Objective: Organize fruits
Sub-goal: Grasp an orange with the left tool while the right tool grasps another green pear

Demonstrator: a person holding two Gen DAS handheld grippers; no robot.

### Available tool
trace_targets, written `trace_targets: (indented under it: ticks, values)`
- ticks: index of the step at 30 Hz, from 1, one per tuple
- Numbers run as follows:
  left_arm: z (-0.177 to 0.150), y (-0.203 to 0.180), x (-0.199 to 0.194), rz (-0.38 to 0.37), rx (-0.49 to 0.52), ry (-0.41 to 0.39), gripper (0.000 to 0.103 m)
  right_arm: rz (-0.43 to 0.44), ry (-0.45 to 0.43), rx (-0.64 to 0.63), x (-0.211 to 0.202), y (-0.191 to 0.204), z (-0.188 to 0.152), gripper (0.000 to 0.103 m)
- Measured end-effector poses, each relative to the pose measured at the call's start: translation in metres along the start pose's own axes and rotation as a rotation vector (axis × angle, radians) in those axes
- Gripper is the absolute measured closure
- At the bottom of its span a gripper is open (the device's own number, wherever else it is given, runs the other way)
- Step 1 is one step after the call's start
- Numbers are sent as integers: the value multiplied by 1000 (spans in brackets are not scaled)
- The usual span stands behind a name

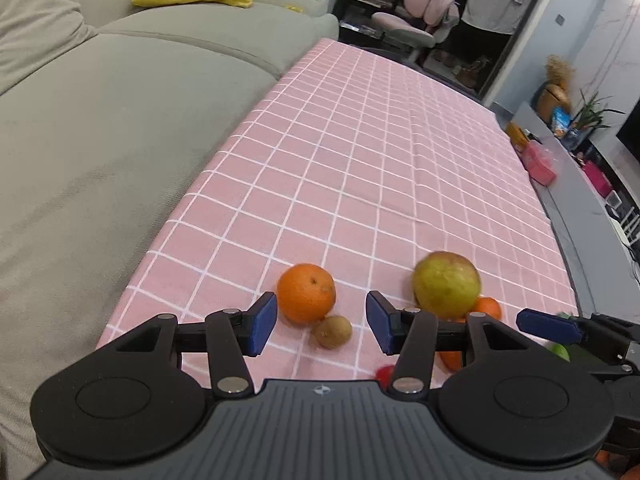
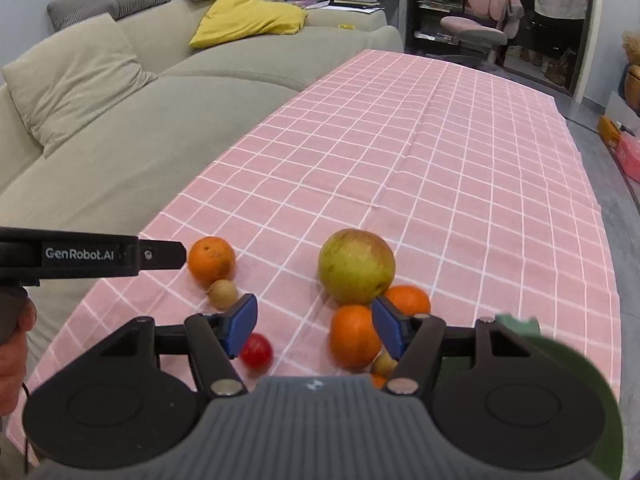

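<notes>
Pink checked cloth covers the worktop; both the left hand-held gripper and the right hand-held gripper hover unclenched and empty, fruit just ahead: an orange and a kiwi.

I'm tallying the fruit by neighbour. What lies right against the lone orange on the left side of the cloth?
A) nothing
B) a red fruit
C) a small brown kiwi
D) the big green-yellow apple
C: the small brown kiwi sits touching the lone orange, with the apple well apart.
</notes>
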State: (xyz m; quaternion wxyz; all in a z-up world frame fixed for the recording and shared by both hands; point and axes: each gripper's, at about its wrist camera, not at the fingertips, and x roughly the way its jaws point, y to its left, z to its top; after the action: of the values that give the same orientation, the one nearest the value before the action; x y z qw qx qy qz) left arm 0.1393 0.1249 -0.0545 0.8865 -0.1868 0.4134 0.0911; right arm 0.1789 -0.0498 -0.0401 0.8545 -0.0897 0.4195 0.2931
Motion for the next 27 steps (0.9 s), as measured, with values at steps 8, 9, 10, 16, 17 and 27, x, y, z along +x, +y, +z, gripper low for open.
trace_targets:
  ticks: [8,9,10,16,17,27]
  values:
    - [1,7,27,2,-41,46,43,-25,63,-76,40,-12,20,42]
    - [2,7,29,1,-45,44,42,-27,69,-86,43,-13,22,41]
    - [2,7,30,3,-46,41,42,-28,76,-99,47,-14,24,41]
    - [4,6,41,19,-74,55,42,-34,105,-144,66,-14,33,38]
    - [4,4,43,30,-72,52,42,-36,110,-147,69,-15,34,38]
    - [5,2,49,79,-54,60,46,-34,146,-154,88,-17,38,38]
